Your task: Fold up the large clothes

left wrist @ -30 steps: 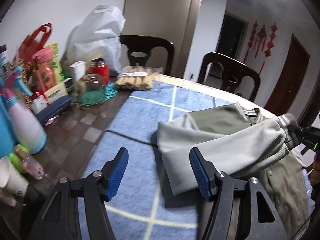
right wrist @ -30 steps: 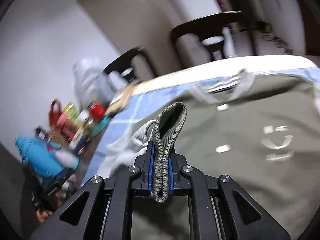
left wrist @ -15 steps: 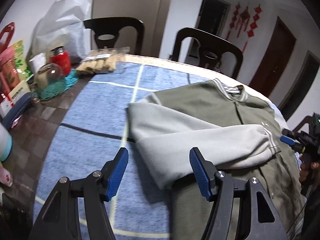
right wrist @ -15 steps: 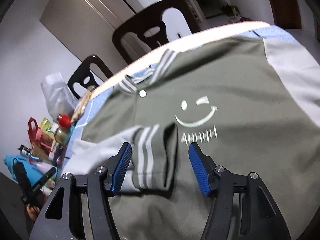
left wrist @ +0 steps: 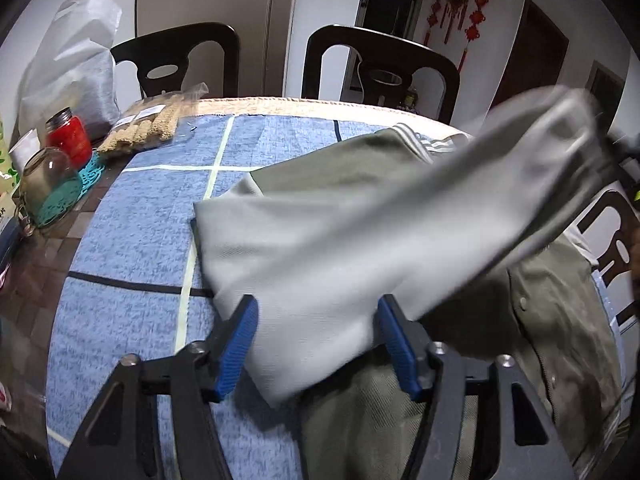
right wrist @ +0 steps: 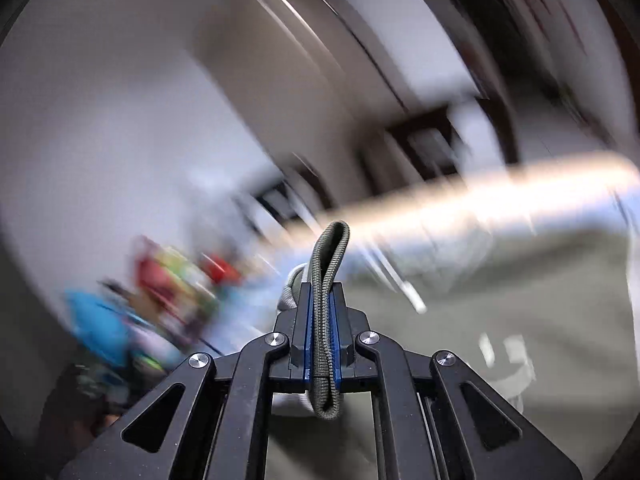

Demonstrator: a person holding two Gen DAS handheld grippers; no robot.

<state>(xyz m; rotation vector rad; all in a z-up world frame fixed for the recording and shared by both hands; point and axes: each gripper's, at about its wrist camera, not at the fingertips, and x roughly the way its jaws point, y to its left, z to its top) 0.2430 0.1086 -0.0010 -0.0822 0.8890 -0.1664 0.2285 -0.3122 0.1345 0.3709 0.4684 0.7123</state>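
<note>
An olive-green jacket (left wrist: 360, 184) with pale grey sleeves lies on a blue checked cloth (left wrist: 160, 208) on the table. Its grey sleeve (left wrist: 340, 248) is lifted and stretched up to the right, blurred at the far end. My left gripper (left wrist: 316, 336) is open, its blue pads either side of the sleeve's lower end. My right gripper (right wrist: 322, 320) is shut on the ribbed olive cuff (right wrist: 328, 280) of that sleeve, with the jacket body (right wrist: 500, 300) below. The right wrist view is heavily blurred.
Two dark chairs (left wrist: 380, 64) stand behind the table. At the left edge are a red-lidded jar (left wrist: 68, 140), a glass jar (left wrist: 48, 188), a packet of snacks (left wrist: 152, 128) and a white plastic bag (left wrist: 68, 64). Blurred clutter (right wrist: 160, 300) shows left in the right wrist view.
The right gripper, open over the cuff half a second ago, has shut on it and lifted the sleeve up to the right. The left gripper has moved in around the sleeve's lower end.
</note>
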